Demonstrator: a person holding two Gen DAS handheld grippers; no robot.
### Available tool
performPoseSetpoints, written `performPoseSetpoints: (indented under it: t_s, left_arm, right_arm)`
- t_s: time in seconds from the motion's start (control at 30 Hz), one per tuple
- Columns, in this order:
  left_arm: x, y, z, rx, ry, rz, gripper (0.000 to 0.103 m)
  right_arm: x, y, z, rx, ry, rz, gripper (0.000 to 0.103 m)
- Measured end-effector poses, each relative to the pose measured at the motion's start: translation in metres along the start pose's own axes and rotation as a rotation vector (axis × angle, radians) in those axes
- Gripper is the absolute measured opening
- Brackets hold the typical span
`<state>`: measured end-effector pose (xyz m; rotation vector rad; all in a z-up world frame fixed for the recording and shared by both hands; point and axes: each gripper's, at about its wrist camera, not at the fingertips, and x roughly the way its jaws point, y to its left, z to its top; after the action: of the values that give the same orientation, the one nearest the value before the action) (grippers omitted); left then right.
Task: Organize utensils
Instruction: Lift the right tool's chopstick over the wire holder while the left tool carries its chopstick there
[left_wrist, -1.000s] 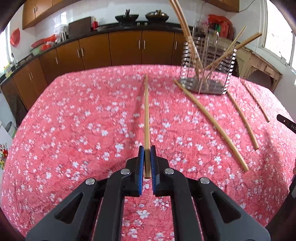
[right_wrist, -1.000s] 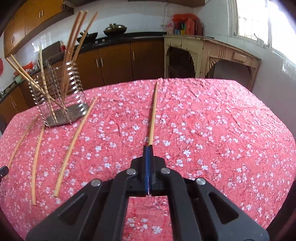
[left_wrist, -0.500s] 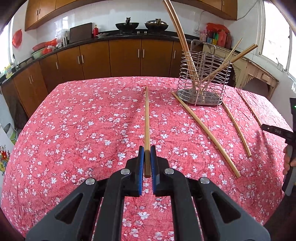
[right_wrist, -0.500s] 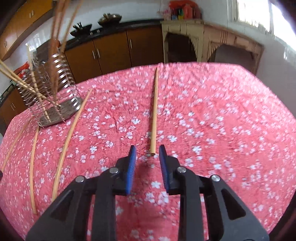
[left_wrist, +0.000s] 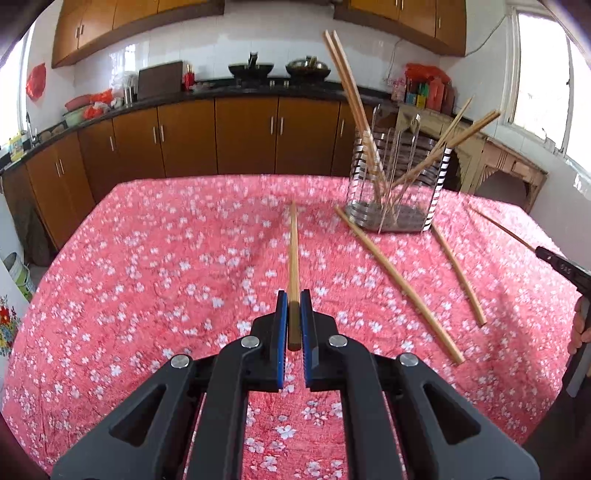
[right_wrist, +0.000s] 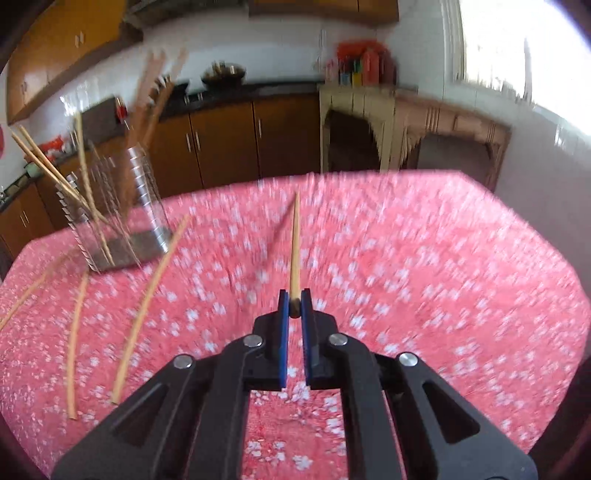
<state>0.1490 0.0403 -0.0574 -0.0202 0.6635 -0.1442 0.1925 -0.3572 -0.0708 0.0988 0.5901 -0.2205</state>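
- Left gripper (left_wrist: 294, 303): blue pads clamped on the butt end of a wooden chopstick (left_wrist: 293, 251), shaft running straight ahead from the jaws, lifted over the red floral tablecloth (left_wrist: 147, 280).
- Right gripper (right_wrist: 294, 302): blue pads nipping the very end of a second chopstick (right_wrist: 294, 243), shaft pointing forward and tapering to a tip above the cloth (right_wrist: 424, 280); view smeared by motion blur.
- Ahead and to the right of the left gripper: wire utensil holder (left_wrist: 400, 173) standing on the cloth, several chopsticks leaning out of it at different angles.
- Same holder (right_wrist: 110, 206) seen to the left in the right wrist view, again bristling with sticks.
- Loose chopsticks flat on the cloth near the holder: a long one (left_wrist: 399, 284) slanting from just beside the base toward the near edge, a shorter one (left_wrist: 460, 275) to its right, a third (left_wrist: 500, 228) further right by the table edge.
- From the right wrist view, the same strays (right_wrist: 149, 299) spread left of the gripper.
- At the far right edge of the left wrist view: part of the other gripper and the person's hand (left_wrist: 580, 325).
- Beyond the table: brown kitchen cabinets (left_wrist: 221, 140) under a dark counter carrying pots.
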Motion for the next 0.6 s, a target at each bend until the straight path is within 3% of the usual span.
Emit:
performPoseSetpoints:
  t_s: [0.27, 0.6]
  left_arm:
    - [-0.035, -0.001, 0.017, 0.006, -0.155, 0.009, 0.007]
    - [-0.065, 0.003, 0.046, -0.038, -0.296, 0.02, 0.007]
  right_arm:
    - [-0.059, 0.004, 0.037, -0.008, -0.215, 0.029, 0.007]
    - [-0.102, 0.011, 0.069, -0.006, -0.351, 0.1, 0.007]
